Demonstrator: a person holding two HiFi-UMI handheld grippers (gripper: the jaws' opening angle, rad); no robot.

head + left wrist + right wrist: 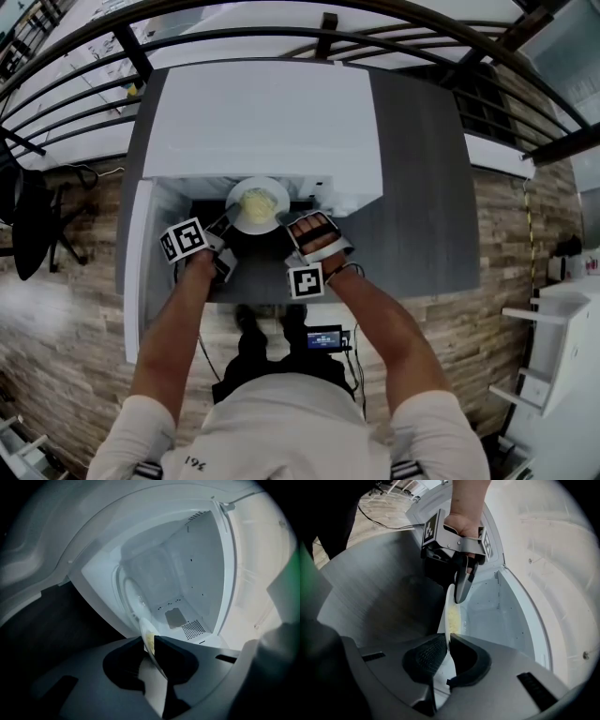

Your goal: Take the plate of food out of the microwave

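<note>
Right tool [446, 637] clamps the round white plate of yellow food [451, 603]; my left tool [147, 639], jaws slack, straddles the opposite rim to steady it level.

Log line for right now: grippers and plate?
right gripper: shut on plate of food | left gripper: open, plate rim between jaws | plate: at open microwave mouth

Plate rim [146, 634] between jaws, microwave cavity [187, 573] beyond
</note>
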